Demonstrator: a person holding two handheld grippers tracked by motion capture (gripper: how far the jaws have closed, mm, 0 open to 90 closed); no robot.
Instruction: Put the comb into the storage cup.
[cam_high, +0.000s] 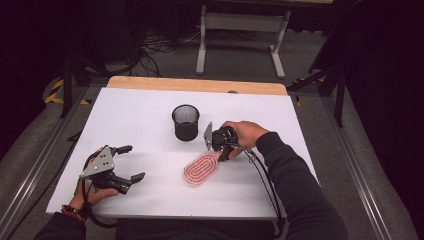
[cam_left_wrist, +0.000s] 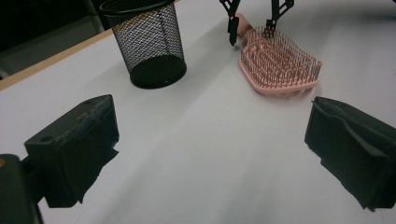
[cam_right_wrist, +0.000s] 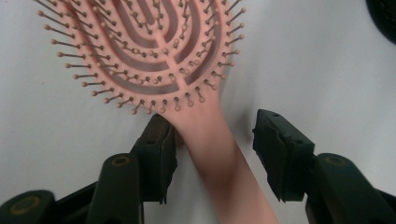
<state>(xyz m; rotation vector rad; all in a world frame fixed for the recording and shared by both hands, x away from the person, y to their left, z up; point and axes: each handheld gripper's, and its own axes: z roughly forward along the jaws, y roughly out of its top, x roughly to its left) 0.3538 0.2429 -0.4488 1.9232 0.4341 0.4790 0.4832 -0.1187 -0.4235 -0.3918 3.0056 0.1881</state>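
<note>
High view looked forward-down over desk (cam_high: 125, 110). Left gripper view sat low, facing cup (cam_left_wrist: 147, 44) and hairbrush (cam_left_wrist: 280, 65). Right gripper view sat close above same hairbrush (cam_right_wrist: 154, 51).

Pink hairbrush (cam_left_wrist: 280, 63), blk mesh cup (cam_left_wrist: 148, 44), white table (cam_left_wrist: 210, 154)

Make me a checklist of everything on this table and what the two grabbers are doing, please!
Surface: white board on a wooden table.
Job's things: pink hairbrush lying bristles up, handle between the right gripper's jaws.
Clutter: black mesh cup, upright, apart from the brush.
Grippers: right gripper straddles the handle, one pad beside it, the other apart; left gripper open, holding nothing.
Cables: one trails from the right gripper.
Surroundings: grey floor, table legs behind.
</note>
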